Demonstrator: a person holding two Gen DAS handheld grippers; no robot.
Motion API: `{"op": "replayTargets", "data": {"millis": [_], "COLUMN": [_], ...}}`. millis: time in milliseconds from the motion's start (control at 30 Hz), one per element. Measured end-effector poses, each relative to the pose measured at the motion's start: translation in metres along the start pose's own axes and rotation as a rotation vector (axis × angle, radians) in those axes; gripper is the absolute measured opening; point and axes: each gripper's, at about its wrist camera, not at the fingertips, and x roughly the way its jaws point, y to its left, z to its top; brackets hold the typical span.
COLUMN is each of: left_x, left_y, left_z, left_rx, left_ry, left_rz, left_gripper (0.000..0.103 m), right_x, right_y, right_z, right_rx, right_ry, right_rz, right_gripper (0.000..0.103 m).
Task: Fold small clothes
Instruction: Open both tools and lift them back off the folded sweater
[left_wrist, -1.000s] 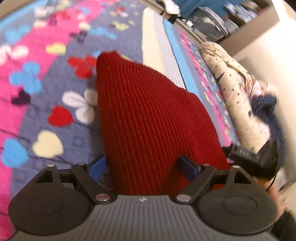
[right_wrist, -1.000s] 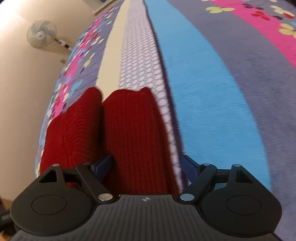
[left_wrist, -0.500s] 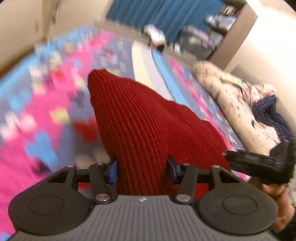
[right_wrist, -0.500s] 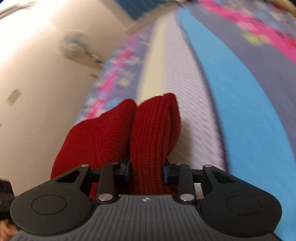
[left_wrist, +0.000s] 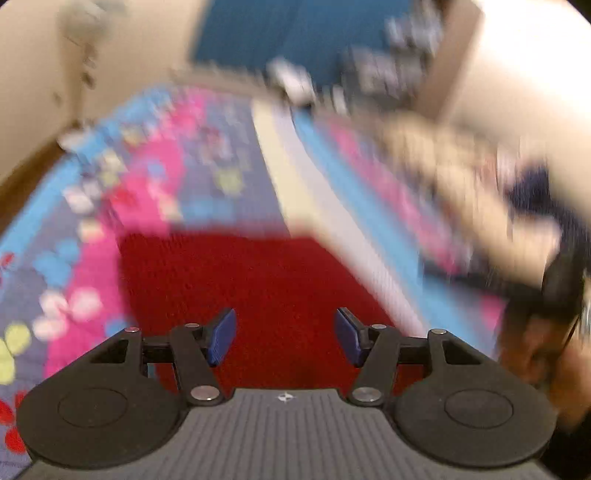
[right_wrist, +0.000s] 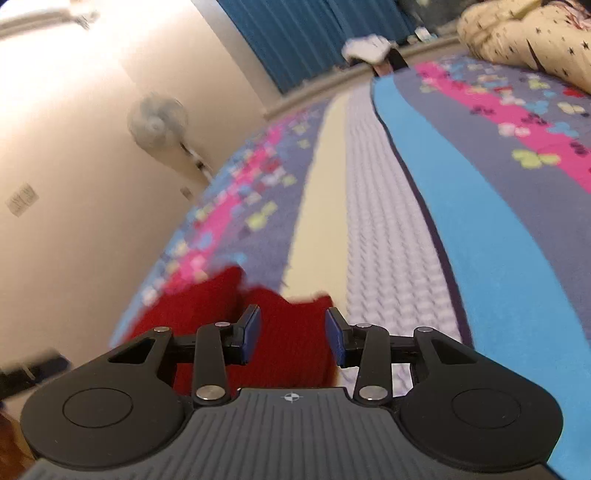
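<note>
A dark red knit garment (left_wrist: 266, 280) lies spread on the patterned bedspread (left_wrist: 155, 192), just ahead of and below my left gripper (left_wrist: 284, 336). Its jaws are opening; the blue pads stand apart and do not press the cloth, which shows through the gap. In the right wrist view the same red garment (right_wrist: 192, 314) bunches in two folds at the bed's near left edge. My right gripper (right_wrist: 292, 334) is opening too, with a red fold in the gap between its pads and no squeeze visible. The left wrist view is heavily blurred.
A pile of cream patterned clothes (right_wrist: 524, 40) lies at the far right of the bed. A wall fan (right_wrist: 157, 122) and blue curtain (right_wrist: 314, 40) stand beyond. A person's hand (left_wrist: 546, 354) shows at the right edge of the left wrist view.
Both grippers closed on the red garment and lifted it; now both sets of pads have widened and the cloth has dropped flatter onto the bed. Both views have tilted up toward the room.
</note>
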Motion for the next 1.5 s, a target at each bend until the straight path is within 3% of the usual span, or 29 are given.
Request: {"op": "replayTargets", "data": {"millis": [67, 100, 133, 167, 200, 233, 300, 333, 467, 600, 833, 933, 1067, 1300, 1500], "left_x": [0.017, 0.018, 0.015, 0.013, 0.008, 0.001, -0.015, -0.028, -0.069, -0.113, -0.171, -0.177, -0.175, -0.153, -0.144], "left_y": [-0.022, -0.037, -0.045, -0.049, -0.053, -0.054, -0.058, -0.061, -0.084, -0.104, -0.146, -0.159, -0.162, -0.133, -0.136], "left_z": [-0.014, -0.02, -0.022, -0.024, -0.026, -0.027, -0.028, -0.031, -0.039, -0.055, -0.113, -0.141, -0.161, -0.151, -0.151], "left_rx": [0.158, 0.239, 0.27, 0.281, 0.278, 0.267, 0.257, 0.262, 0.252, 0.191, 0.134, 0.101, 0.066, -0.076, -0.035], "left_ry": [0.057, 0.035, 0.011, -0.006, -0.02, -0.034, -0.074, -0.101, -0.168, -0.238, -0.359, -0.33, -0.286, -0.177, -0.156], "left_rz": [0.115, 0.152, 0.16, 0.162, 0.161, 0.156, 0.156, 0.161, 0.231, 0.241, 0.259, 0.27, 0.335, 0.386, 0.41], "left_gripper": [0.062, 0.064, 0.065, 0.065, 0.066, 0.068, 0.076, 0.084, 0.101, 0.102, 0.102, 0.102, 0.102, 0.102, 0.102], "right_x": [-0.005, 0.002, 0.011, 0.021, 0.025, 0.022, 0.002, -0.011, -0.074, -0.13, -0.198, -0.204, -0.208, -0.185, -0.173], "right_y": [0.002, 0.007, 0.011, 0.015, 0.016, 0.015, 0.016, 0.02, 0.046, 0.063, 0.091, 0.091, 0.096, 0.087, 0.097], "right_z": [-0.003, -0.008, -0.015, -0.027, -0.037, -0.042, -0.04, -0.036, -0.028, -0.04, -0.105, -0.131, -0.144, -0.141, -0.146], "right_rx": [-0.04, -0.076, -0.12, -0.189, -0.249, -0.268, -0.226, -0.223, -0.277, -0.279, -0.374, -0.374, -0.414, -0.3, -0.303], "right_ry": [0.048, 0.129, 0.211, 0.281, 0.298, 0.293, 0.272, 0.242, 0.101, 0.011, -0.079, -0.04, -0.051, -0.011, 0.008], "right_rz": [0.089, 0.121, 0.099, 0.009, -0.092, -0.141, -0.16, -0.159, -0.18, -0.163, -0.153, -0.182, -0.214, -0.233, -0.209], "right_gripper": [0.043, 0.047, 0.049, 0.049, 0.049, 0.052, 0.052, 0.051, 0.054, 0.08, 0.09, 0.09, 0.09, 0.091, 0.091]}}
